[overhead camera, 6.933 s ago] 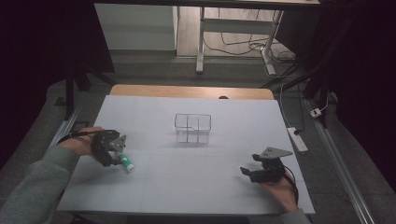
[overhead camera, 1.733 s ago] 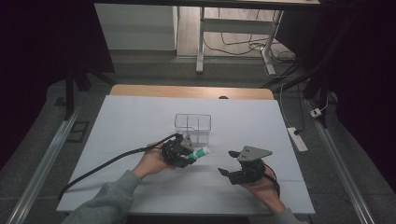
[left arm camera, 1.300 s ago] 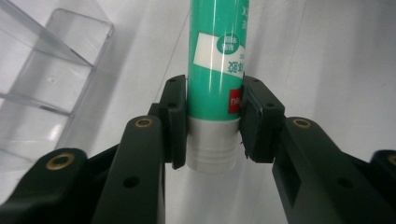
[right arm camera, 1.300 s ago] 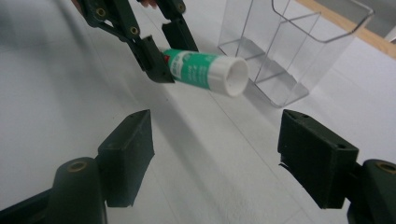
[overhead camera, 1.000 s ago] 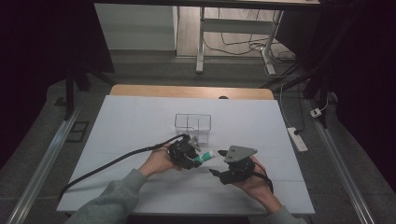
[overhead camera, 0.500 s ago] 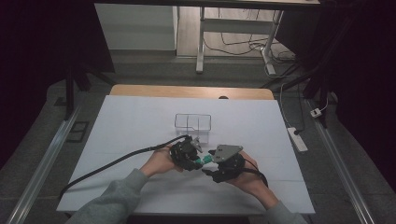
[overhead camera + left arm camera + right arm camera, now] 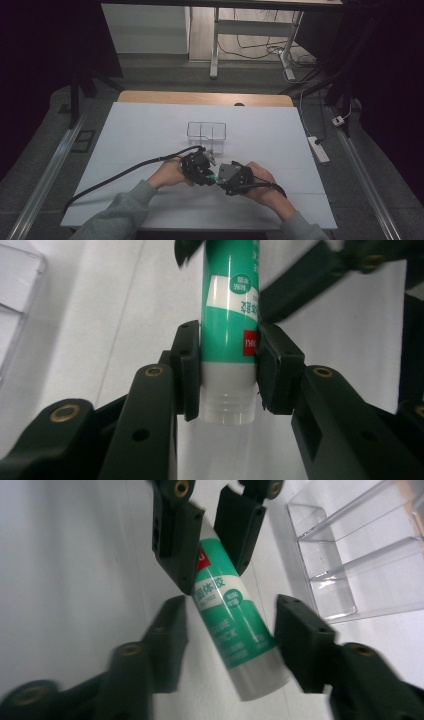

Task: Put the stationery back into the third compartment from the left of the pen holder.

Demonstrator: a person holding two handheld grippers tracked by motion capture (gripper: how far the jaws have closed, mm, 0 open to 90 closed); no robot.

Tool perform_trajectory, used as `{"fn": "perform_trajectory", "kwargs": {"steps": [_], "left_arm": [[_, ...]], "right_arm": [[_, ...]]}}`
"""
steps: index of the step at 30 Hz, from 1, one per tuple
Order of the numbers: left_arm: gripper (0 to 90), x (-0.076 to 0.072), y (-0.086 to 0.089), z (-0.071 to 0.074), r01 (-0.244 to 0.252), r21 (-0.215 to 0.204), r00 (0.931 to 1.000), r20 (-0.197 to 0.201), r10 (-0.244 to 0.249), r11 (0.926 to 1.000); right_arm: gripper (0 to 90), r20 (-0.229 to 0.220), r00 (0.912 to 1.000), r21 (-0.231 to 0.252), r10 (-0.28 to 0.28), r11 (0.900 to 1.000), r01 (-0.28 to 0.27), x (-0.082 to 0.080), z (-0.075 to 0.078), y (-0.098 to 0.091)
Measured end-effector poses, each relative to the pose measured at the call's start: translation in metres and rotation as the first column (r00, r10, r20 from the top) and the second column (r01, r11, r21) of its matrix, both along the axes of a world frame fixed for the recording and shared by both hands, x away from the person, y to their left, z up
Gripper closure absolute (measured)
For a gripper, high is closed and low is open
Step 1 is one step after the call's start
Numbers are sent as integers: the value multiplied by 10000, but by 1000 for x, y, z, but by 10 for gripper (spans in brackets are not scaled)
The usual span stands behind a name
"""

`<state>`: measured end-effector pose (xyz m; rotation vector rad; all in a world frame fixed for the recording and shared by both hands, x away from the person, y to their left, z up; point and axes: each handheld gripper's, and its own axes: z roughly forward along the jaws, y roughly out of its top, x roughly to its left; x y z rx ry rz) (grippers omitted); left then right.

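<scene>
Handover of glue stick (image 7: 212, 177) between two grippers, at 6 o'clock of the clear organizer (image 7: 207, 131).

Since the earlier frame, the right gripper (image 7: 220, 181) has been brought leftward against the left gripper (image 7: 209, 174). The stick is clamped near its clear end by the left gripper's pads (image 7: 189, 371). Around its other end, at 3 o'clock, the right gripper's jaws have just been closing, a gap being seen on both sides.

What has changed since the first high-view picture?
The left gripper carried the glue stick from the table's left to the middle, clamped throughout. The right gripper came in from the right; its jaws have just been closing around the stick's free end, gaps remaining. The clear organizer stayed put.
</scene>
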<state>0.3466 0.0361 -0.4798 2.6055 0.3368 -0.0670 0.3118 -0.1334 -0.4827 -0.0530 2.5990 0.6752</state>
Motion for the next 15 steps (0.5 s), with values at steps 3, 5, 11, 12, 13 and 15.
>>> {"fn": "perform_trajectory", "kwargs": {"steps": [3, 5, 11, 12, 13, 15], "left_arm": [[641, -2, 1, 3, 148, -163, 9999, -66, -149, 9998], [641, -2, 3, 5, 273, -307, 9996, -103, -276, 9992], [631, -3, 6, 8, 327, -565, 9992, 228, -314, 9979], [622, -3, 7, 9, 271, -662, 9992, 316, -251, 9974], [593, -3, 7, 10, 227, -814, 9992, 349, -199, 9964], [516, -4, 9, 12, 187, -1059, 9984, 549, -130, 9942]], "right_arm": [[601, 51, 9997, -576, 219, 9981, -215, -5, -6, 5], [647, -87, 9986, -757, 525, 9957, -530, -6, -9, 7], [655, 132, 9973, -608, 717, 9956, -707, -7, -8, 5], [655, 147, 9972, -519, 735, 9960, -726, -6, -8, 4], [655, 85, 9983, -440, 575, 9974, -571, -6, -7, 3], [655, 37, 9995, -282, 326, 9991, -324, -5, -8, 1]]}}
